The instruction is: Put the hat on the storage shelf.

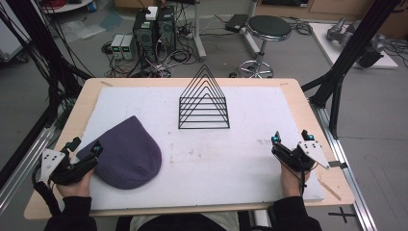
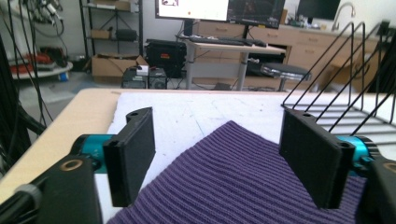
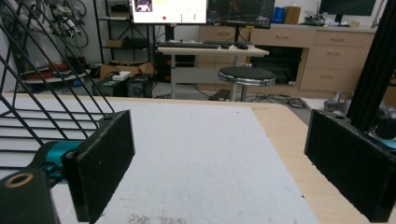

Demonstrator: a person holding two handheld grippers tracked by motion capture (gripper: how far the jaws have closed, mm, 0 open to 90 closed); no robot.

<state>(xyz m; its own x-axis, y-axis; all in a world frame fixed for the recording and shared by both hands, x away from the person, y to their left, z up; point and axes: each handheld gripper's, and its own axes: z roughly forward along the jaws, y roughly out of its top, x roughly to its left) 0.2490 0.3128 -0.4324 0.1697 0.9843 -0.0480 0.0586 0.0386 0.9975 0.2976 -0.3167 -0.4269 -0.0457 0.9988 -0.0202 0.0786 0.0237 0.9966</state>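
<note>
High view shows a wooden table (image 1: 298,103) carrying a white mat (image 1: 250,144), with a purple knit beanie (image 1: 127,151) lying flat near the mat's front left corner and a black wire file rack (image 1: 203,103) standing well apart toward the rear edge. Left gripper (image 1: 84,151) sits at the beanie's left edge with jaws apart, the knit lying between them in the left gripper view (image 2: 243,177); for a secure pickup, lower the jaws and pinch one fold of fabric near the rim. Right gripper (image 1: 290,139) rests near the mat's front right corner, jaws apart and holding nothing; nothing obstructs the beanie.
</note>
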